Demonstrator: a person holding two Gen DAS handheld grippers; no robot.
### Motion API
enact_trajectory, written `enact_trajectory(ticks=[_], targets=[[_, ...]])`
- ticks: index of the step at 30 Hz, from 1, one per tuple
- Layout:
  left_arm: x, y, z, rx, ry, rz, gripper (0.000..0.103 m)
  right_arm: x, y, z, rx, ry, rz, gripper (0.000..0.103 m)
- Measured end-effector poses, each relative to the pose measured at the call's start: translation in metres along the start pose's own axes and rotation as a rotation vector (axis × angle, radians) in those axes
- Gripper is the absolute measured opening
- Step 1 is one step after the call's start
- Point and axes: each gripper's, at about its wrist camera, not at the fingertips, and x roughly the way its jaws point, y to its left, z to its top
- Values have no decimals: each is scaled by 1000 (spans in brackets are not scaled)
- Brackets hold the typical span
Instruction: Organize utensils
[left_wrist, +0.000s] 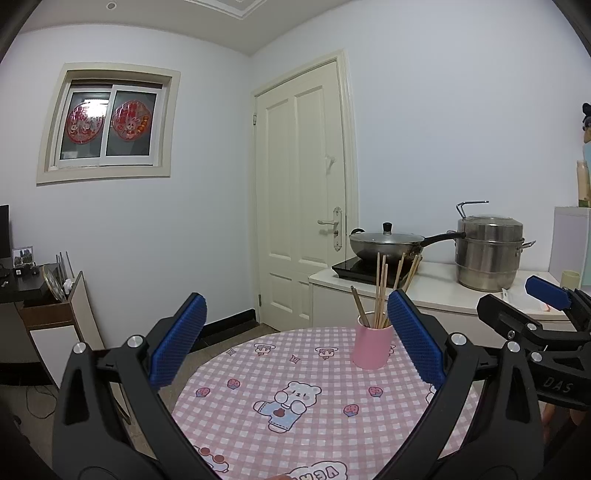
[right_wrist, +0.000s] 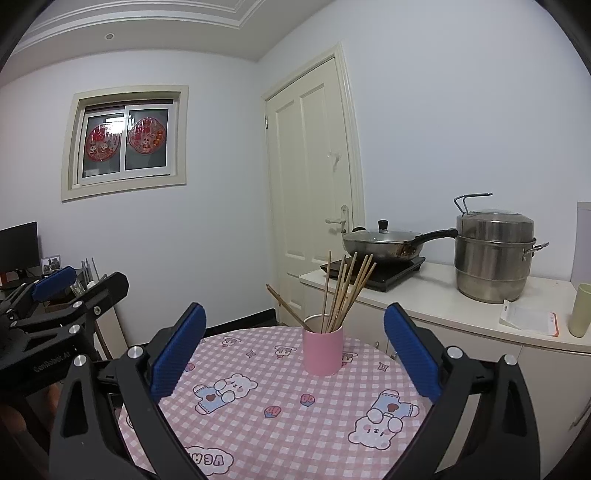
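Right gripper (right_wrist: 293, 347): jaws spread about as wide as they go, nothing between the blue pads, held low over the near edge of the table and aimed at the cup.
Left gripper (left_wrist: 295, 338): also wide open and empty, hanging level beside the right one; the cup shows just inside its right-hand pad.
Chopsticks (right_wrist: 345, 291): a loose fan of bamboo sticks standing in the pink cup (right_wrist: 322, 349), tips up; one darker stick (right_wrist: 284, 304) leans far out to the left of the rest.
Cup's place: upright on the far half of the round table (right_wrist: 280, 435), on the pink checked cloth with bear prints, well clear of both grippers.
Done so far: judging by what lies here, all the chopsticks in view are already gathered in the cup, and no loose utensil shows on the cloth.
Left to do: little or nothing visible; possibly straightening the leaning stick. Whether more utensils lie outside the views cannot be told.
Around: behind the table a white counter (right_wrist: 436, 302) with a lidded wok (right_wrist: 384, 242) on an induction hob (right_wrist: 384, 273), a steel steamer pot (right_wrist: 495, 254), a pale green cup (right_wrist: 580, 310); a cream door (right_wrist: 314, 184) beyond.
In the way: nothing between the grippers and the cup; the splayed sticks could catch a pad on approach.
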Motion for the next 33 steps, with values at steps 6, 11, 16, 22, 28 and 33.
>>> enact_trajectory(ticks=[6, 11, 16, 22, 28, 33], targets=[[1, -1, 0, 4, 0, 2, 97, -3, 1, 1, 0, -8, 1, 94], [1, -1, 0, 6, 1, 3, 97, -4, 3, 1, -3, -7, 3, 94], [1, -1, 0, 4, 0, 3, 97, -4, 5, 3, -7, -8, 4, 94], [0, -1, 0, 8, 0, 5, 97, -5, 6, 4, -10, -10, 5, 94], [0, -2, 0, 7, 2, 4, 97, -7, 8, 4, -12, -15, 6, 94], [0, -2, 0, 8, 2, 4, 97, -9, 8, 4, -12, -18, 5, 94]])
